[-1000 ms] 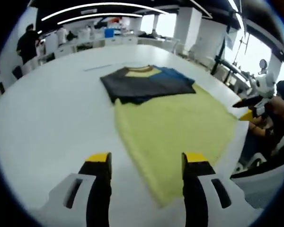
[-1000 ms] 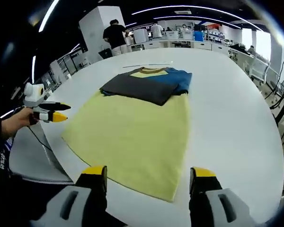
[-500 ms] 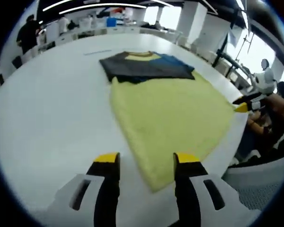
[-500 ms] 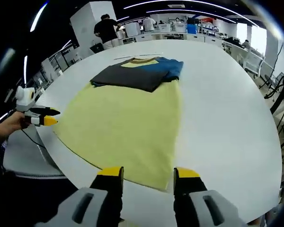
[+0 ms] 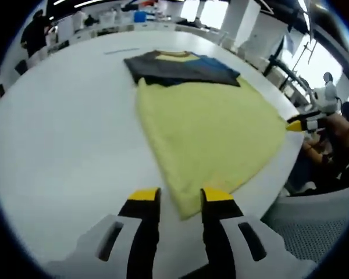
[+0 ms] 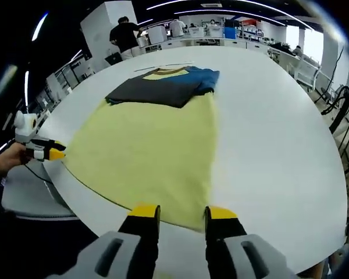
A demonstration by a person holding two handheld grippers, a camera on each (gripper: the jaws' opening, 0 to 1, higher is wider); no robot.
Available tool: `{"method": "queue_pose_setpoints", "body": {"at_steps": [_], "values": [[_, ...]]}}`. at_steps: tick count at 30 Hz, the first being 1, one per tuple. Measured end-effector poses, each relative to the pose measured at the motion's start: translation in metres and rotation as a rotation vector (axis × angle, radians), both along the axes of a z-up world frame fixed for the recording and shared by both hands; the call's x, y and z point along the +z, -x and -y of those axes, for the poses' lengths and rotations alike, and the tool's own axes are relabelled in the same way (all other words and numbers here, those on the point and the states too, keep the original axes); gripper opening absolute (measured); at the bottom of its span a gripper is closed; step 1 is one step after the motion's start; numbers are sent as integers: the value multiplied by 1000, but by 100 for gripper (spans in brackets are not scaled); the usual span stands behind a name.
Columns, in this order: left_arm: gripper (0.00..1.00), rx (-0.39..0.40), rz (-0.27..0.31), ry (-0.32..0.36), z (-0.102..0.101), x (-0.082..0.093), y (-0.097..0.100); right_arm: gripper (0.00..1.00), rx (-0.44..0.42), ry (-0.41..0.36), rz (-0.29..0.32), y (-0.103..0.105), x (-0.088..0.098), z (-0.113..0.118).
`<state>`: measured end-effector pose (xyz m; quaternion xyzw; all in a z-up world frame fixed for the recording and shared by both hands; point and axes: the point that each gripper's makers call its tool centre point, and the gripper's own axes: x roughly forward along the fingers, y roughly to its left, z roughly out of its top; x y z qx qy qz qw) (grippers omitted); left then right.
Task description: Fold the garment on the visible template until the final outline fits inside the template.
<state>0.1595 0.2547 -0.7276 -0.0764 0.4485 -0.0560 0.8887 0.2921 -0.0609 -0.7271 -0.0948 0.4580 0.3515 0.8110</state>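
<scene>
one white surface [image 5: 58, 133], wide and round-edged, in an open workroom.

one garment [image 5: 212, 136], pale yellow below, with a dark grey, blue and yellow upper part folded over at the far end [image 6: 163, 87]. it lies flat on the surface; the near hem runs along the surface's edge. no separate template outline can be made out.

two grippers, each with yellow-tipped black jaws.

left gripper [image 5: 180, 196]: low over the surface, pointing along the garment from its near corner. jaws narrowly parted, one on each side of the garment's corner tip; whether they touch the cloth cannot be told. seen from the right gripper view, it is held in a hand [image 6: 6, 160] at the garment's left corner, beside the surface's edge [image 6: 46, 152].

right gripper [image 6: 180, 212]: low at the near hem, jaws narrowly parted with the garment's edge between their tips; contact cannot be told. seen from the left gripper view, it sits at the garment's far right corner [image 5: 305, 123], held by a person seated beside the surface.

several people [image 6: 125, 35] stand at benches in the background.
</scene>
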Motion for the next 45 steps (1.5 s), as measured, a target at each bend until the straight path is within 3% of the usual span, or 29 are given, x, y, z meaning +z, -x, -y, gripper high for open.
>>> {"method": "queue_pose_setpoints", "body": {"at_steps": [4, 13, 19, 31, 45], "values": [[12, 39, -36, 52, 5, -2, 4, 23, -26, -32, 6, -2, 0, 1], [5, -21, -57, -15, 4, -4, 4, 8, -63, -25, 29, -7, 0, 7], [2, -19, -73, -39, 4, -4, 5, 0, -33, 7, 47, -7, -2, 6], [0, -46, -71, -59, 4, 2, 10, 0, 9, 26, 55, -6, -4, 9], [0, -48, -100, -20, 6, 1, 33, 0, 17, 6, 20, 14, -3, 10]]}}
